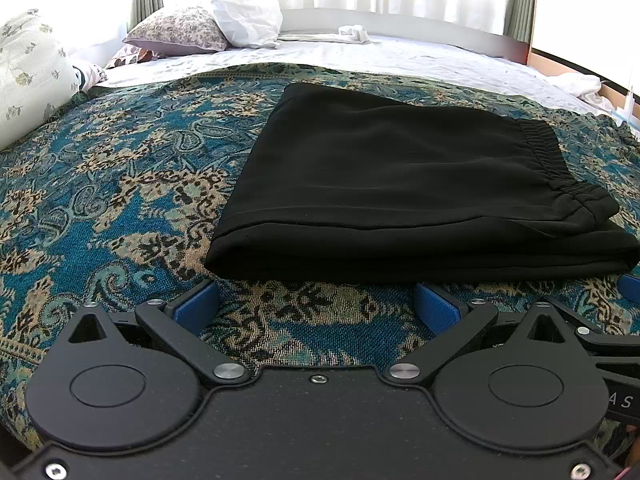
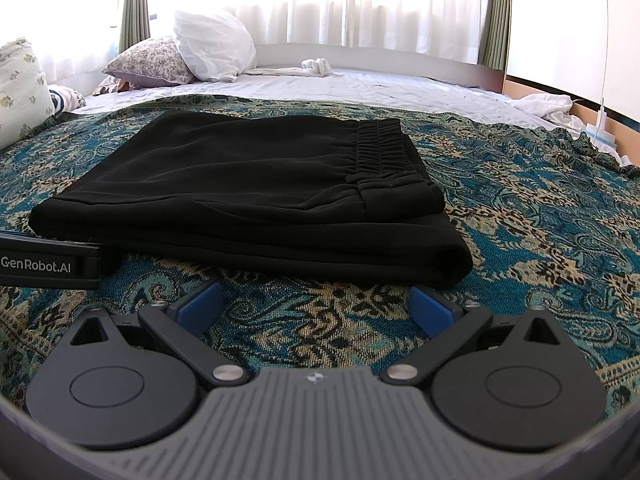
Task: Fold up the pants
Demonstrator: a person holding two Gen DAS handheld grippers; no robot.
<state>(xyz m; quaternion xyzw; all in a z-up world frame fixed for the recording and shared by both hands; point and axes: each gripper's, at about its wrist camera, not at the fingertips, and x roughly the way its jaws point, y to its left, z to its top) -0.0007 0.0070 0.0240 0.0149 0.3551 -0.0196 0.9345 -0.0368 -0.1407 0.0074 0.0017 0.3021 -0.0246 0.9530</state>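
Black pants [image 1: 392, 184] lie folded into a compact rectangle on the patterned blue bedspread [image 1: 120, 200], with the elastic waistband [image 1: 548, 152] on top at the right. My left gripper [image 1: 316, 304] is open just short of the pants' near folded edge, nothing between its blue pads. From the right wrist the same pants [image 2: 248, 188] sit ahead and left, waistband [image 2: 380, 148] facing right. My right gripper [image 2: 316, 304] is open too, a little before the near edge, holding nothing. The left gripper's body [image 2: 48, 264] shows at the left edge of the right wrist view.
Pillows [image 1: 224, 20] and a floral cushion [image 1: 28, 72] lie at the head and left of the bed. White sheet [image 1: 360, 56] covers the far half, with crumpled white cloth [image 2: 544, 108] at the right edge. Curtained windows stand behind.
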